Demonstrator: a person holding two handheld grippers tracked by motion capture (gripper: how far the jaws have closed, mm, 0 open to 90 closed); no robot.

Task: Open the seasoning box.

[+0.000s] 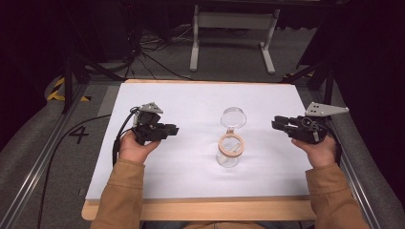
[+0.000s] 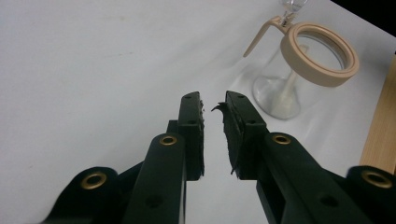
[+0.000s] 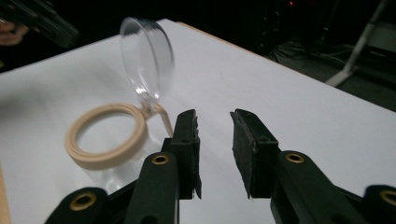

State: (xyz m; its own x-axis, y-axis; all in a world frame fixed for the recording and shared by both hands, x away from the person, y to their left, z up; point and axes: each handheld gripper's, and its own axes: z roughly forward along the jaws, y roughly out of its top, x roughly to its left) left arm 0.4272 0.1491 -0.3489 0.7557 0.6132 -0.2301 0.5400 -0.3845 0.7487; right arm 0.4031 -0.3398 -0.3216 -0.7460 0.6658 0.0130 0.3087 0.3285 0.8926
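Two grippers flank a clear glass jar [image 1: 229,153] standing mid-table on the white sheet [image 1: 191,105], its beige-rimmed lid [image 1: 233,117] swung open toward the far side. Left gripper [image 1: 173,129] and right gripper [image 1: 277,122] both hold their jaws spread with nothing between them, seemingly well apart from the jar.

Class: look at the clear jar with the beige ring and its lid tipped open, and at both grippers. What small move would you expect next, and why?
Probably the right gripper drawing a little further from the jar. Its hinged lid already stands open above the beige ring, both grippers' jaws are parted and hold nothing, and the left gripper sits apart on the white sheet.
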